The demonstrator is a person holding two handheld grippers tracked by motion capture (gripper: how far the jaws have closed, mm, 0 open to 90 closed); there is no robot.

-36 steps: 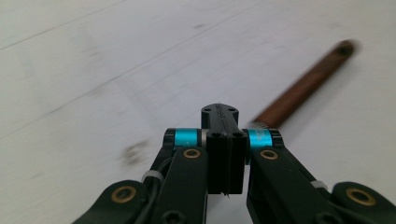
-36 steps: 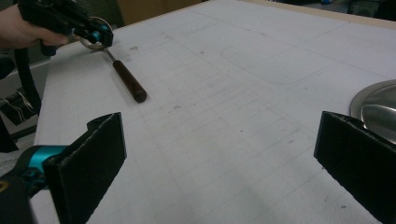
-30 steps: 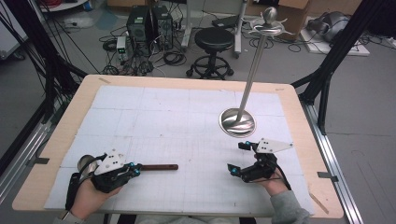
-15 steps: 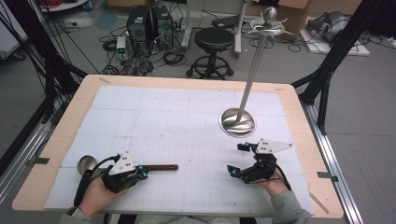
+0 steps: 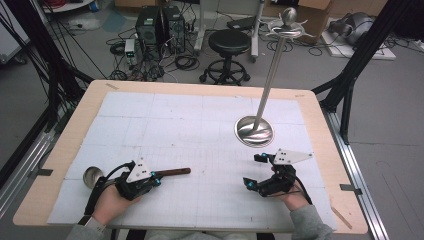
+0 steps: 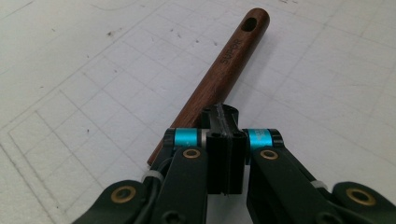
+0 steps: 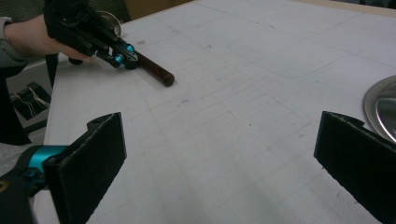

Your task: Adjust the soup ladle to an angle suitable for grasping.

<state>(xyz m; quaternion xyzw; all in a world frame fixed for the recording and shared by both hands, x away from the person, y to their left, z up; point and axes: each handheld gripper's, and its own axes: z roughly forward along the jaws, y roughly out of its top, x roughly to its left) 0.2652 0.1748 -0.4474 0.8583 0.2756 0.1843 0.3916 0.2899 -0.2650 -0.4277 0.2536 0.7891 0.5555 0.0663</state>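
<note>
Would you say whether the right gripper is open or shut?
Open: the right gripper jaws stand wide apart with bare mat between them.

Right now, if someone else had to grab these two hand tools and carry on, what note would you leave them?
Left gripper: jaws shut, tips at the ladle's wooden handle; I cannot tell whether they pinch it.
Right gripper: jaws wide open, empty, near the metal stand.
The ladle lies flat on the table; the stand is upright and nothing hangs on it.
Done: nothing lifted yet.
Left: probably grip the handle, then hang the ladle on the stand.
</note>
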